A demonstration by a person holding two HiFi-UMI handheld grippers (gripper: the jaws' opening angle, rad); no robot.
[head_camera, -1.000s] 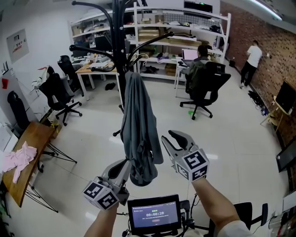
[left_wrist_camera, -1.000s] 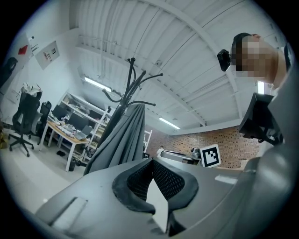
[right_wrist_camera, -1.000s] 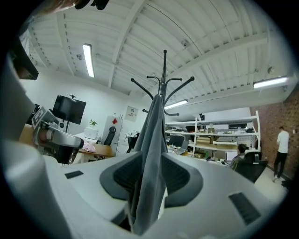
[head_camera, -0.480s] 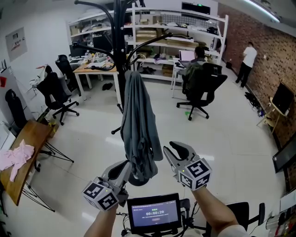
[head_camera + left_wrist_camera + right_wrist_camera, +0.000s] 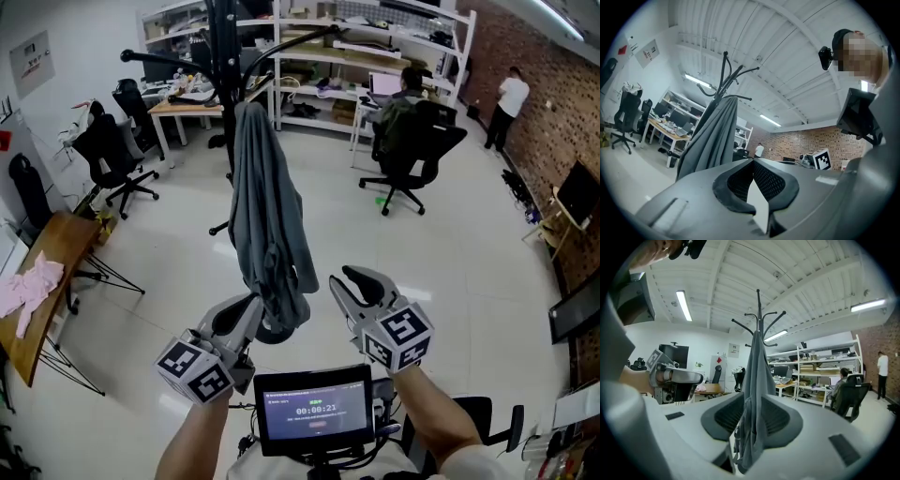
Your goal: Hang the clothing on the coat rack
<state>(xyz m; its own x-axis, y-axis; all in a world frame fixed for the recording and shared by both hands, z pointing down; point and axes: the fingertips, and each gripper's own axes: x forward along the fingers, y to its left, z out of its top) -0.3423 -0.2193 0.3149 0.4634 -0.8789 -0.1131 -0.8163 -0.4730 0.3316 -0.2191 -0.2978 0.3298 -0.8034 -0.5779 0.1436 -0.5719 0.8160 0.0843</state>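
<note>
**Grey garment on the rack, open floor on its right**

The pale glossy floor (image 5: 469, 281) lies bare over a wide stretch to the right of the tall black metal coat rack (image 5: 223, 56), as far as the red brick wall (image 5: 553, 103), where a person in a white top (image 5: 513, 98) stands. Behind the rack, white metal shelving (image 5: 375, 56) closes off the room. To the rack's right and further back, a black swivel office chair (image 5: 412, 155) stands in front of a seated person. The long grey cloth garment (image 5: 267, 216) hangs from one of the rack's upper hooks, and its lower end is bunched low down. Left of the rack and nearer, a brown wooden table (image 5: 52, 258) carries a crumpled pink cloth (image 5: 26, 286), and the table's thin legs splay out over the floor towards the rack.

The left gripper (image 5: 246, 309) is just beside the garment's lower end, with its jaws closed together and nothing between them. The right gripper (image 5: 349, 279) is on the other side of the garment, with a strip of floor between them. Its jaws are partly apart and hold nothing (from its own camera the hanging garment shows through the gap). Nearest the person is a small dark screen (image 5: 314, 410).
</note>
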